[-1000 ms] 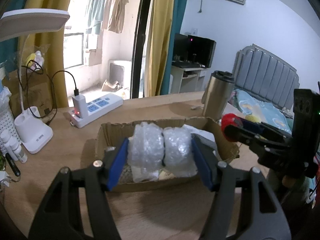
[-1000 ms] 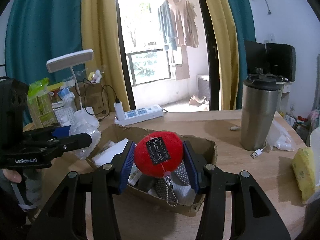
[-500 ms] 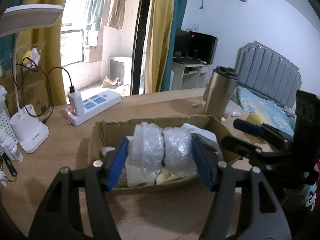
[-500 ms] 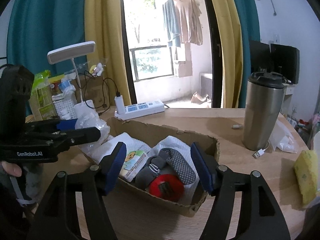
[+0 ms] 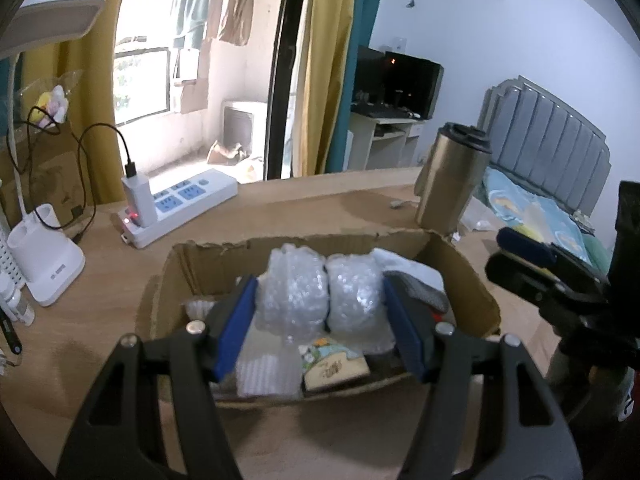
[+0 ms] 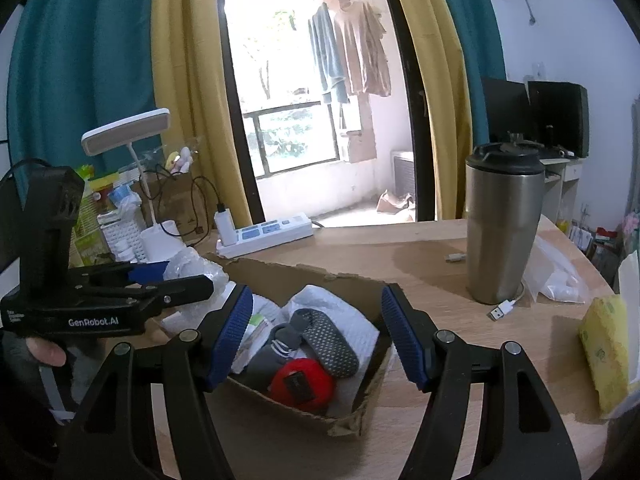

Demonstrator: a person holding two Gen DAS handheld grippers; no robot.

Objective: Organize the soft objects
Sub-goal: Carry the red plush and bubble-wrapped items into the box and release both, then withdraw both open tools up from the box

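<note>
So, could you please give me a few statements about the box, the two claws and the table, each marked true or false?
1. The left claw is closed on a bubble wrap bundle. True.
2. The right claw holds the red ball. False: its jaws stand apart with nothing between them, and the ball lies in the cardboard box.
3. A grey sock lies in the box beside the red ball. True.
4. The steel tumbler stands inside the box. False: it stands upright on the wooden table, outside the box.
5. A charger is plugged into the white power strip. True.
</note>
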